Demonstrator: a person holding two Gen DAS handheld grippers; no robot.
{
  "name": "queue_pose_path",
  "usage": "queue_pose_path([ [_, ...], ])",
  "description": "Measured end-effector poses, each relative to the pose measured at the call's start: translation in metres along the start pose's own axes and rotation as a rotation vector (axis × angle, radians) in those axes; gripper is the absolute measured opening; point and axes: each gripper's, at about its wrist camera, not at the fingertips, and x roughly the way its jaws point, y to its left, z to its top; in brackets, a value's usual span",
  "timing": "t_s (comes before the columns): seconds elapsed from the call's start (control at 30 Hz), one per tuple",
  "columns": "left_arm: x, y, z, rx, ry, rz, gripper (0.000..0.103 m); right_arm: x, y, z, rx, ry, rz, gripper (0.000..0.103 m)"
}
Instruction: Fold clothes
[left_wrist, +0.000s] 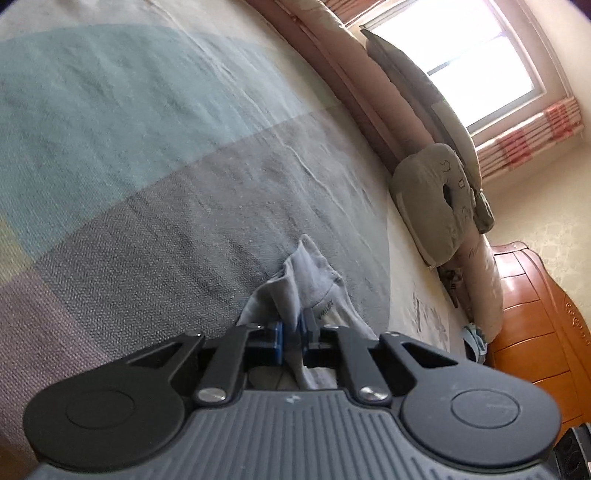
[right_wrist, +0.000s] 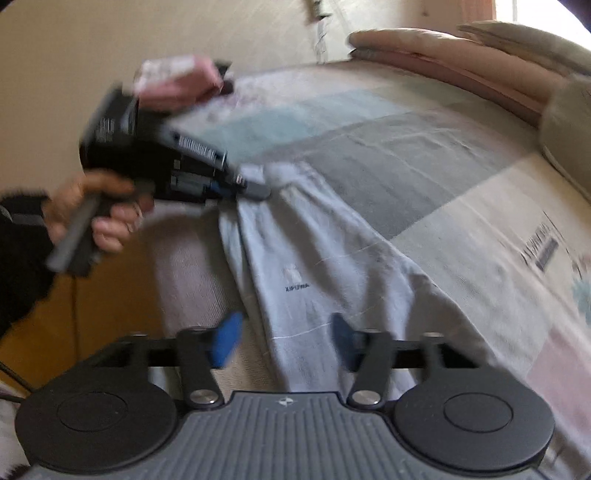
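My left gripper (left_wrist: 291, 334) has its jaws clamped on a bunched edge of the light grey garment (right_wrist: 314, 266), which trails across the bed (left_wrist: 155, 155). My right gripper (right_wrist: 286, 341) hovers over it, jaws wide apart. Motion blur smears the garment's small printed logo beyond reading.

A bed (left_wrist: 155, 155) under a patchwork cover of teal, grey, cream and mauve blocks carries a pale grey garment (right_wrist: 317, 266) stretched across it, a beige ring-shaped cushion (left_wrist: 432, 206) near its far edge, and folded pink and grey bedding (right_wrist: 461, 55) beyond.
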Motion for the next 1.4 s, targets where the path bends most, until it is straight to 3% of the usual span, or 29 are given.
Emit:
queue_pose_path([
  [0.07,-0.001,-0.003,0.0,0.024,0.005,0.019,0.007,0.009,0.008,0.002,-0.055,0.016,-0.012,0.039],
  [0.2,-0.004,-0.008,0.0,0.064,0.013,0.037,0.007,0.025,0.019,0.001,-0.135,0.045,-0.035,0.018],
  [0.57,-0.009,-0.007,-0.001,0.09,0.027,0.033,0.007,0.019,0.003,-0.004,-0.038,0.039,0.016,0.019],
  [0.8,-0.02,-0.019,-0.001,0.123,0.004,0.013,0.007,0.013,0.005,-0.004,-0.066,0.029,-0.004,0.004],
  [1.0,-0.027,-0.025,-0.005,0.139,0.011,-0.001,0.006,-0.003,0.004,-0.003,-0.081,0.011,-0.018,0.003],
  [1.4,-0.029,-0.006,-0.015,0.098,0.034,0.053,0.006,-0.003,0.013,-0.012,-0.094,0.05,0.021,0.002],
])
